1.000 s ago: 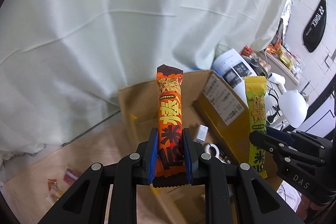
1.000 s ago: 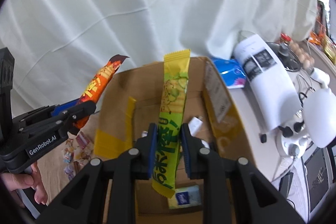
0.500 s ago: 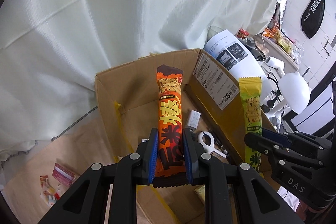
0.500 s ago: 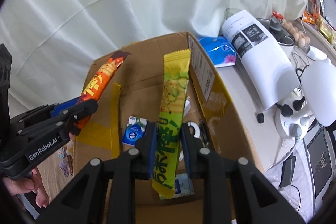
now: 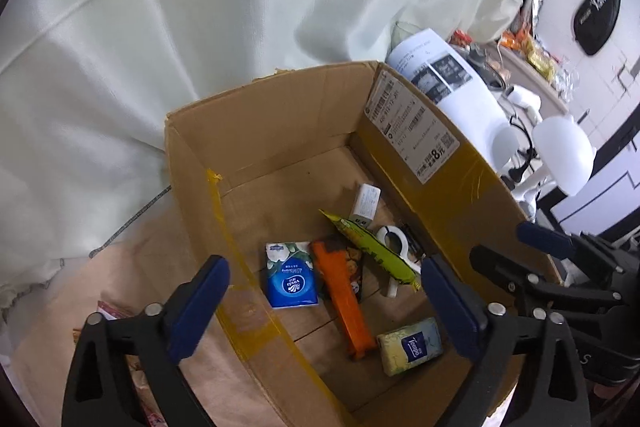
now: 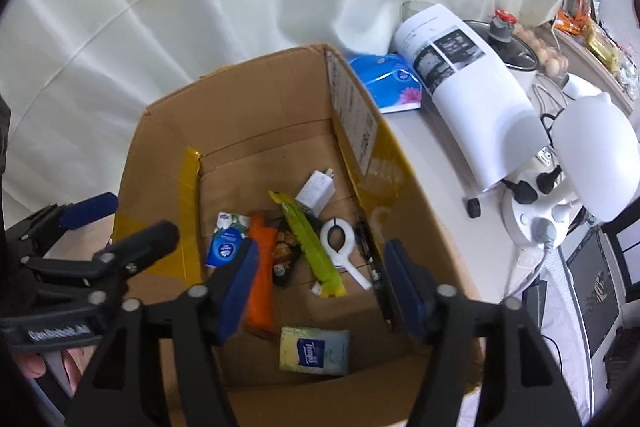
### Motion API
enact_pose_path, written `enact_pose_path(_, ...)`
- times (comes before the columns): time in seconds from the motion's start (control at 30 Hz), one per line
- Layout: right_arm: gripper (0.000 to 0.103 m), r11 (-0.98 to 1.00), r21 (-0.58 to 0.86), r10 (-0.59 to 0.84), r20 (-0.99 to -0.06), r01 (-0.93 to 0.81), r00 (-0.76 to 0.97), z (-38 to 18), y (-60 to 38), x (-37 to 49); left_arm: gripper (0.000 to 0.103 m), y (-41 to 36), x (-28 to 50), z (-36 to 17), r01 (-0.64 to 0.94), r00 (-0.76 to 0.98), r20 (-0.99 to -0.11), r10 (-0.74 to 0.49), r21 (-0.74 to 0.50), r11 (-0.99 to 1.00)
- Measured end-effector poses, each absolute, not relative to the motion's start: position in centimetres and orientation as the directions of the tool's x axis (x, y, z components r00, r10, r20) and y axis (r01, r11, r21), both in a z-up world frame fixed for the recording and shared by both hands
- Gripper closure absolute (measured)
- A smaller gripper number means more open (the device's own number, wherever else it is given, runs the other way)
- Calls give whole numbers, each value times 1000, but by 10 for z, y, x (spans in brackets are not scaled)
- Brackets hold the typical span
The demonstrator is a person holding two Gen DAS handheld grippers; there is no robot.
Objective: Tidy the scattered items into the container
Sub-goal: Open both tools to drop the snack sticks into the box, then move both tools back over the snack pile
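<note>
An open cardboard box (image 5: 280, 115) (image 6: 256, 83) stands on the table. On its floor lie an orange snack bar (image 5: 344, 303) (image 6: 260, 267), a green snack bar (image 5: 376, 251) (image 6: 312, 247), a blue tissue pack (image 5: 290, 275) (image 6: 226, 243), a yellow tissue pack (image 5: 410, 345) (image 6: 314, 351), a white charger (image 5: 366, 201) (image 6: 316, 193) and a white ring tool (image 5: 394, 243) (image 6: 340, 239). My left gripper (image 5: 326, 311) is open and empty above the box. My right gripper (image 6: 320, 287) is open and empty above the box, to the right of the left one.
Small snack packets (image 5: 114, 311) lie on the brown tabletop left of the box. To the right are a blue pack (image 6: 384, 79), a printed paper (image 6: 460, 75), a cooker (image 6: 504, 43) and a white lamp (image 6: 592, 155). White cloth hangs behind.
Both grippers have opened. The orange bar dropped from the left gripper and the green bar from the right gripper into the box. Both cameras now look down into the box.
</note>
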State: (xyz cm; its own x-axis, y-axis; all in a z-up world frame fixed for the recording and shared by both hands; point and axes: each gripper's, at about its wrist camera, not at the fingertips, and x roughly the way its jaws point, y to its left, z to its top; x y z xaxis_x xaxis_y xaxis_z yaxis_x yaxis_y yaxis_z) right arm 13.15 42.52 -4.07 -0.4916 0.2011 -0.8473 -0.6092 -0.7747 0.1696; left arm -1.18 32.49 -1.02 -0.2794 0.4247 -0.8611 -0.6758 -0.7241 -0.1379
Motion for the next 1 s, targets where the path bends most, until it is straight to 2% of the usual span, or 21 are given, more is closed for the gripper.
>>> enact_pose_path(0.07,13,-764,162,220,-844,-625,-488,-40,428,135,0,321,-15,-8,-668,-283,-855,434,-149,-729)
enact_pose_path(0.1,4,-759,150,238,-842,-634,-484,-39,428,135,0,319,-16,-6,-664,-284,-853,438,-154,-732)
enact_pose_path(0.13,0,-756,138,255,-838,-640,-482,-38,429,136,0,316,-18,-4,-658,-288,-849,443,-161,-735)
enact_pose_path(0.37,0,-766,142,293,-791,-627,-537,-25,424,127,0,281,-38,7,-594,-343,-827,445,-177,-785)
enact_pose_path(0.63,0,-814,213,226,-741,-540,-633,-5,392,84,0,211,-68,22,-486,-414,-818,398,-171,-857)
enact_pose_path(1.0,0,-926,207,96,-682,-317,-725,23,301,8,0,76,-90,36,-232,-569,-799,198,-75,-970)
